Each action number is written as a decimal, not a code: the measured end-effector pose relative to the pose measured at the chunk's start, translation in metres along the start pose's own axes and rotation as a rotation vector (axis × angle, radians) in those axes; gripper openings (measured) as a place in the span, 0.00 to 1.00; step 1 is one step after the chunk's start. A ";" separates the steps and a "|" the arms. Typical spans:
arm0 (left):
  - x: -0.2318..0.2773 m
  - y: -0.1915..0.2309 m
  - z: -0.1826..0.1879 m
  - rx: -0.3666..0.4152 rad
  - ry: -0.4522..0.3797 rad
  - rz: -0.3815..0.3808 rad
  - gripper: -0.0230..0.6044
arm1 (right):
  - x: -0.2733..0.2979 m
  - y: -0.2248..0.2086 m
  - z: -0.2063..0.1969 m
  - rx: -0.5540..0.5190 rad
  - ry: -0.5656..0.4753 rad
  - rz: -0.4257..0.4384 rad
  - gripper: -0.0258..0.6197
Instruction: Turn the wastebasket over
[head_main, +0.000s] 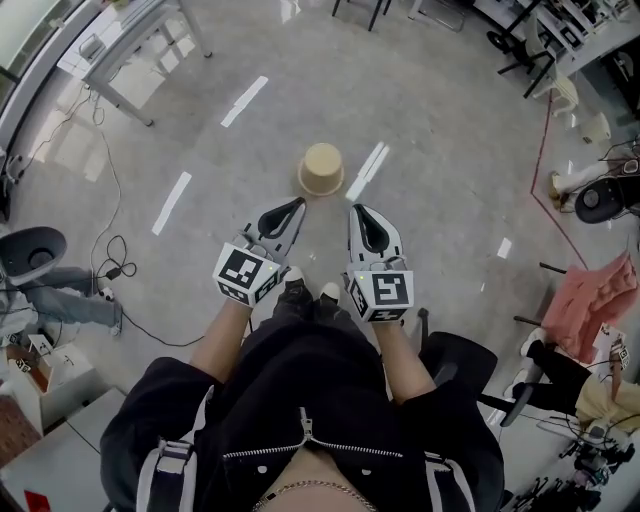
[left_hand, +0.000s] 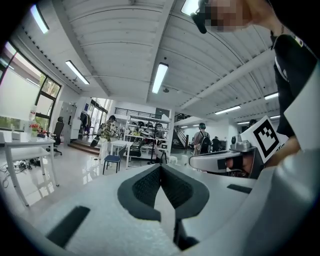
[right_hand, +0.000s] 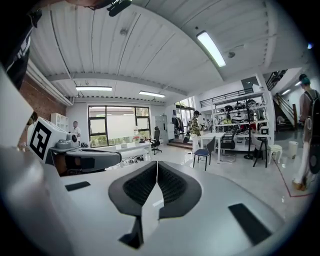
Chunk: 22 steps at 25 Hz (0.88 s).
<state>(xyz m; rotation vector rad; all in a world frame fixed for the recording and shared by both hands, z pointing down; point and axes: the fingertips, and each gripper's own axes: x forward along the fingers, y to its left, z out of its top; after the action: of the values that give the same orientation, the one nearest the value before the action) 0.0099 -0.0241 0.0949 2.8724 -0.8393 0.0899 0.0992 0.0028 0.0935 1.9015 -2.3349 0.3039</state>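
In the head view a beige wastebasket (head_main: 322, 169) stands upside down on the grey floor, its flat bottom facing up. My left gripper (head_main: 293, 208) is held at waist height just short of it, shut and empty. Beside it on the right, my right gripper (head_main: 360, 212) is also shut with nothing in it. Neither touches the basket. In the left gripper view the left gripper (left_hand: 160, 166) points level across the room, jaws pressed together, and the right one shows at its side. The right gripper (right_hand: 156, 165) looks the same in its own view. The basket is outside both gripper views.
A grey table (head_main: 140, 40) stands at the far left, cables (head_main: 110, 262) trail over the floor on the left. A black chair (head_main: 470, 365) is close behind my right side. Red tape (head_main: 545, 150) marks the floor at right, with clutter and pink cloth (head_main: 590, 300) beyond it. People stand far off.
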 end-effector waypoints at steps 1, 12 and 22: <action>-0.002 -0.003 -0.002 -0.004 0.005 -0.001 0.04 | -0.002 0.000 -0.003 -0.001 0.009 0.004 0.06; -0.003 -0.015 -0.019 0.000 0.059 0.022 0.04 | -0.008 0.009 -0.024 -0.024 0.073 0.065 0.06; -0.002 -0.018 -0.023 0.000 0.077 0.035 0.04 | -0.003 0.015 -0.018 -0.015 0.061 0.104 0.06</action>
<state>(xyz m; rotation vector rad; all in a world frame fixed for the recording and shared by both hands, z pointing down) 0.0169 -0.0044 0.1156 2.8342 -0.8751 0.2025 0.0845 0.0124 0.1092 1.7423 -2.3935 0.3473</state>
